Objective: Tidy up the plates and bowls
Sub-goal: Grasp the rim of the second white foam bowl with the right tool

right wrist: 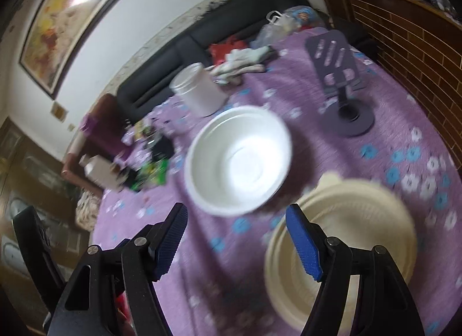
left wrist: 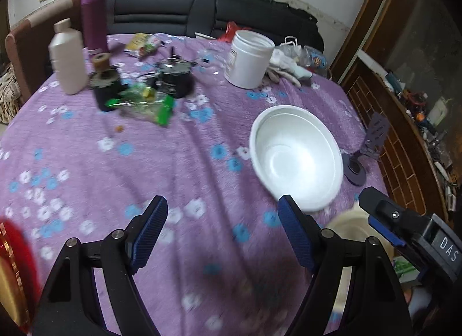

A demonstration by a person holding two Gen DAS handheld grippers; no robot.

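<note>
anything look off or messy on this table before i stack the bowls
No dish looks spilled or damaged: the white bowl and cream bowl sit upright, apart. The far side is cluttered: crumpled green wrappers and gloves lie loose on the purple tablecloth.

White bowl: smooth, glossy, plastic-like. Cream bowl under the right pad: matt, ribbed rim. Tablecloth: soft, napped cloth with floral print. Pads: blue, textured, rubber-like. Jar beyond the bowl: matt white plastic.
</note>
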